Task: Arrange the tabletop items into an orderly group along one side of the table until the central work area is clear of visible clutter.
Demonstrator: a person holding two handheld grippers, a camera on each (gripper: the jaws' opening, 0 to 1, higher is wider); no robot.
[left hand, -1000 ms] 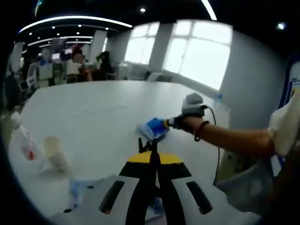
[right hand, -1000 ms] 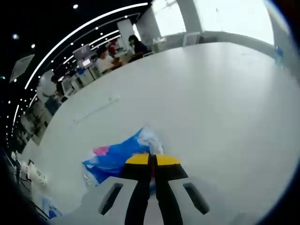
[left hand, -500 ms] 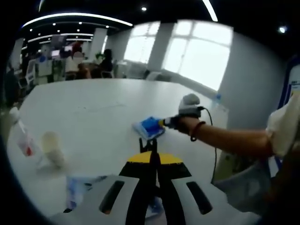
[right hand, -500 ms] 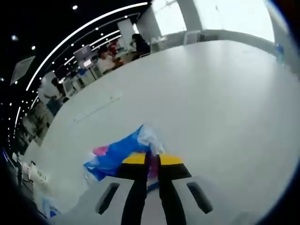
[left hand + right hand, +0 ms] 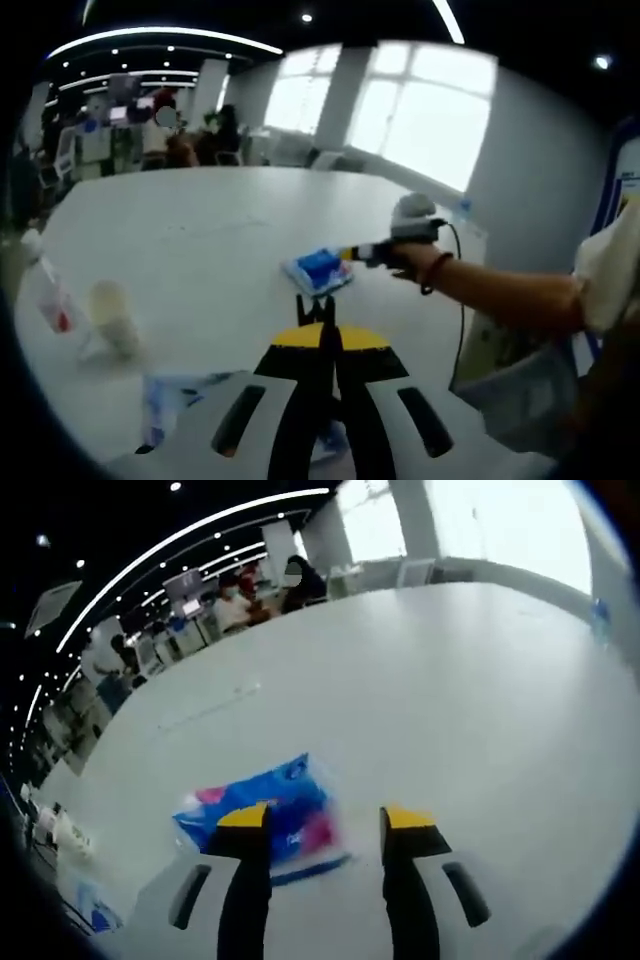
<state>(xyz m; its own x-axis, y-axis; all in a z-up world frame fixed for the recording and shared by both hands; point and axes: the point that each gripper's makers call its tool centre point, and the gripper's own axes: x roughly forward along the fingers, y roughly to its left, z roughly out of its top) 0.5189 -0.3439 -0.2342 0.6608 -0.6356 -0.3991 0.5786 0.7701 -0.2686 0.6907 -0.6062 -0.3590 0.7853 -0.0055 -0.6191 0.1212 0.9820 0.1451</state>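
Lying flat on the white bench (image 5: pixel 480 710), the blue tissue pack (image 5: pixel 272 815) sits just ahead of the right tool (image 5: pixel 328 825), whose jaws stand wide apart, one at the pack's near edge and the other clear to its side. We see the same pack (image 5: pixel 318 269) in the left gripper view, beyond the left tool (image 5: pixel 324 318), whose jaws are closed together on nothing. We also note a bottle (image 5: pixel 47 292) and a paper cup (image 5: pixel 113 317) standing near the bench edge, well apart from the pack.
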